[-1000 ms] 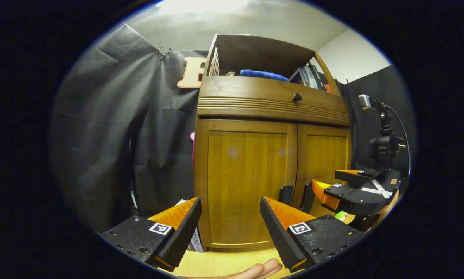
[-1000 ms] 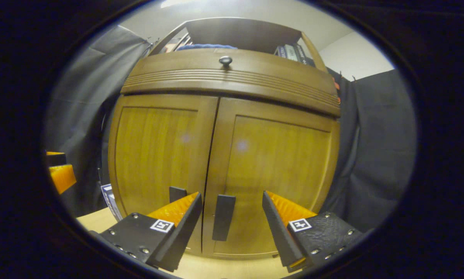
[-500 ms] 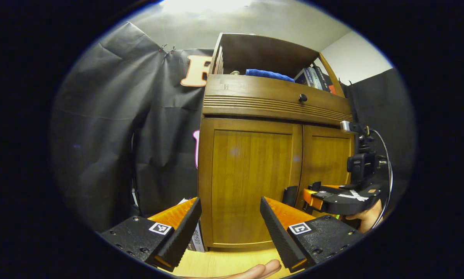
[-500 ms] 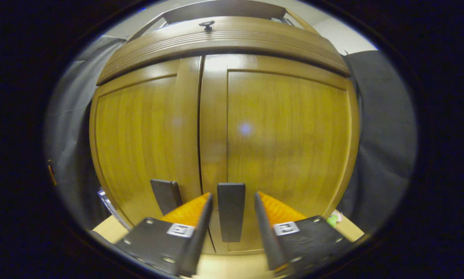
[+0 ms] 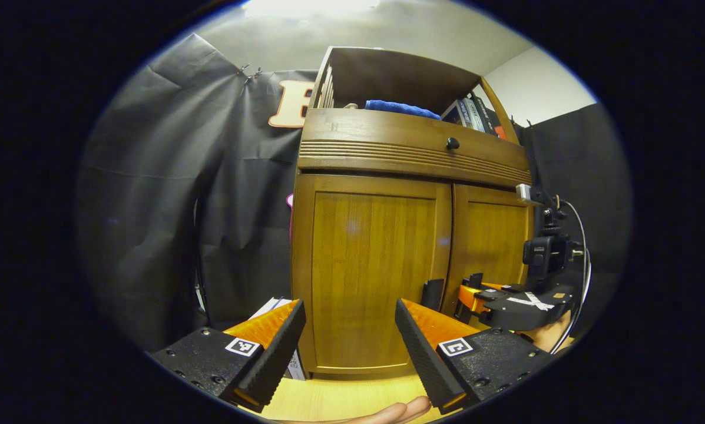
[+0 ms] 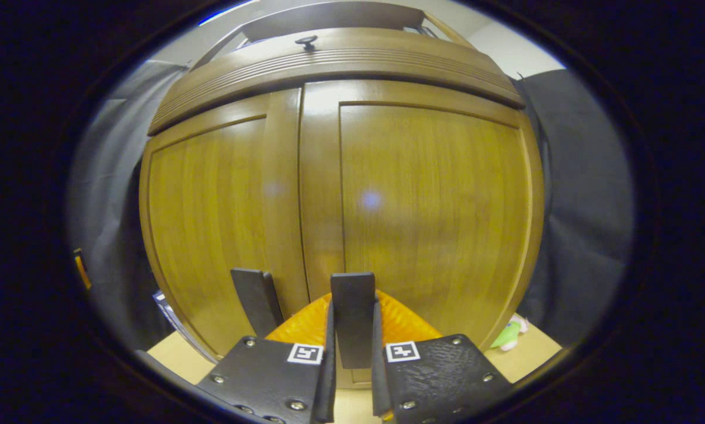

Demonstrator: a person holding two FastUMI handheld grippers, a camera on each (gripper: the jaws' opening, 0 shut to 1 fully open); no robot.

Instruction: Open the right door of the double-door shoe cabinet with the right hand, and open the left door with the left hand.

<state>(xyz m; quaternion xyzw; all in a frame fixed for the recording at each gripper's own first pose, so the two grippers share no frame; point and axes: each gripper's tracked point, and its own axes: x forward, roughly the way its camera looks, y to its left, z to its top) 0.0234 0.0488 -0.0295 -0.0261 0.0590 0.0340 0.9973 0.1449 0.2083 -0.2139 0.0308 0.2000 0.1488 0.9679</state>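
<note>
Right tongs clamped on right door handle, left tongs wide apart, holding nothing

Glossy varnished wood on the shoe cabinet doors, matt dark plastic-looking handle, ribbed faces on the claw fingers, pale smooth wood on the table, creased matt cloth wall.

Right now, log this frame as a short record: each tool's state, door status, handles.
right tool: shut on the right door handle
left tool: open, short of the cabinet, holding nothing
right door: closed
left door: closed
left door handle: free, untouched
task stage: right handle gripped, neither door opened
</note>
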